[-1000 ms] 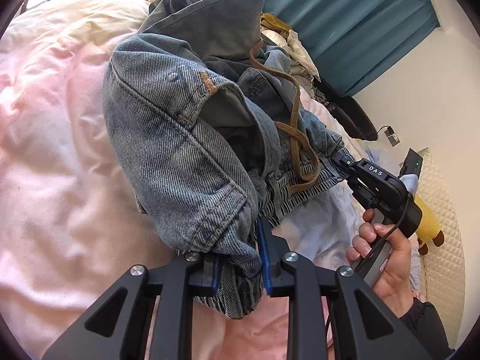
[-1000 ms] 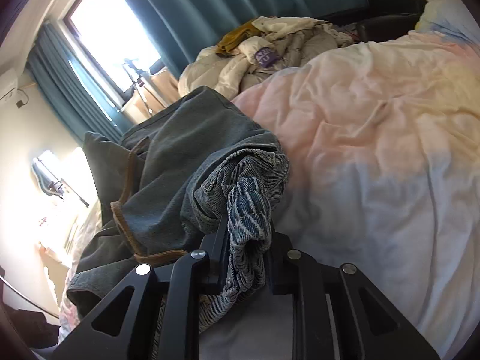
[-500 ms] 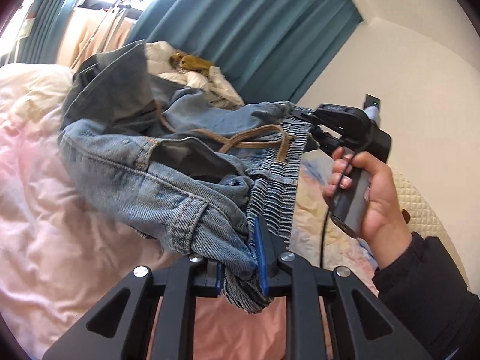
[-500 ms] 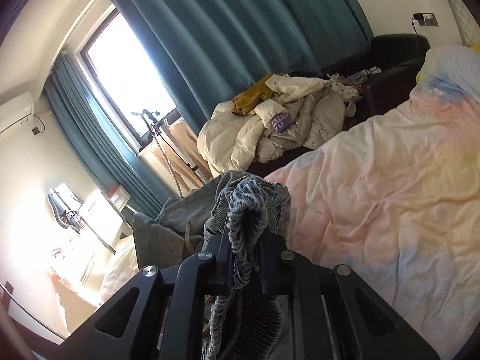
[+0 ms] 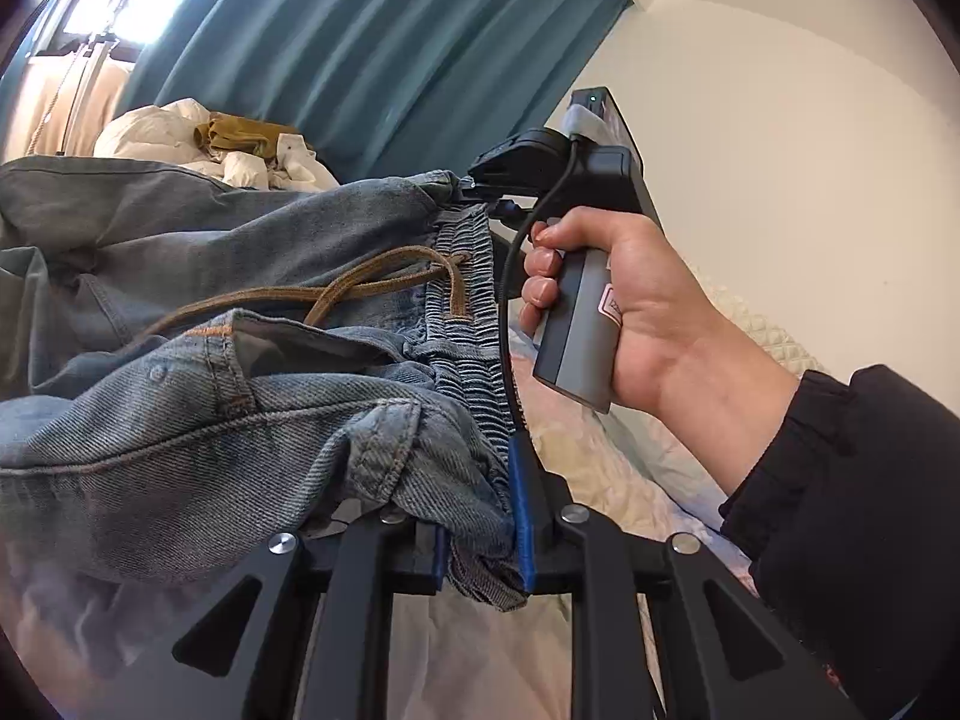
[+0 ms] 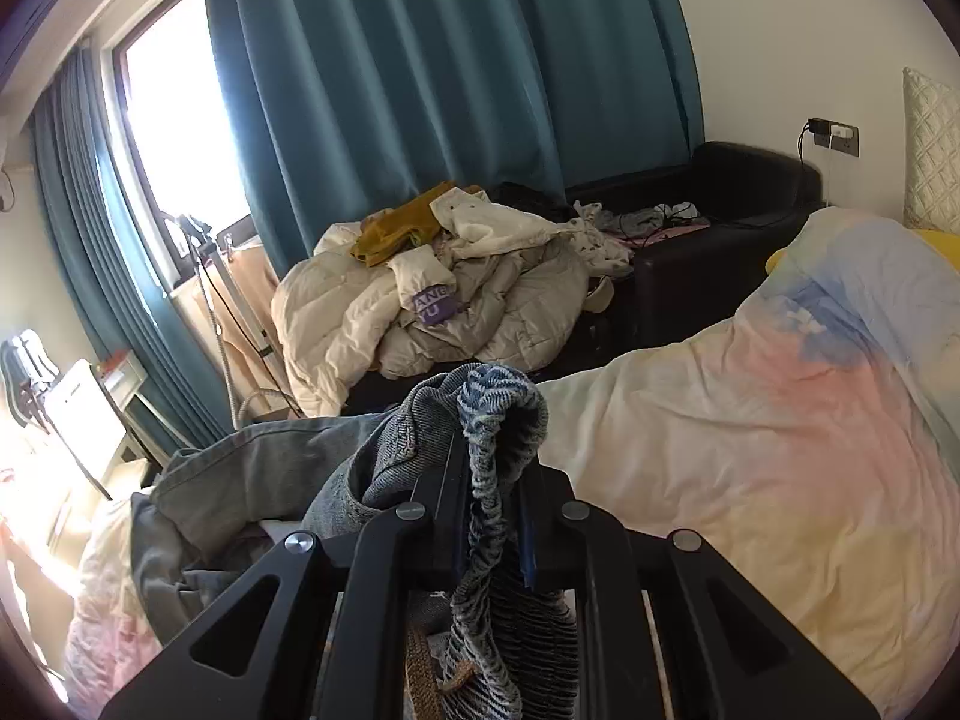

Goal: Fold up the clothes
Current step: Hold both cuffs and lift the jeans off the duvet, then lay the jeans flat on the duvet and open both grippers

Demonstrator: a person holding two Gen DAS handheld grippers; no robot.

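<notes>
Each hand-held gripper, left (image 5: 480, 531) and right (image 6: 493, 525), is clamped on the waistband of the jeans (image 5: 198, 420), held stretched at frame centre above the bed (image 6: 750, 432). Denim is judged heavy, limp; waistband ends are gripped best.

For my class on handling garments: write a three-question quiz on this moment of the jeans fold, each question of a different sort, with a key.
1. True or false: the left gripper is shut on the faded blue denim jeans.
2. Multiple choice: which part of the jeans does the right gripper pinch? A. a leg hem; B. the ribbed elastic waistband; C. the brown drawstring.
3. Fill in: behind the jeans, a heap of cream padded coats lies in front of the ____ curtain.

Key
1. True: denim is bunched between its blue-padded fingers.
2. B
3. teal
</notes>
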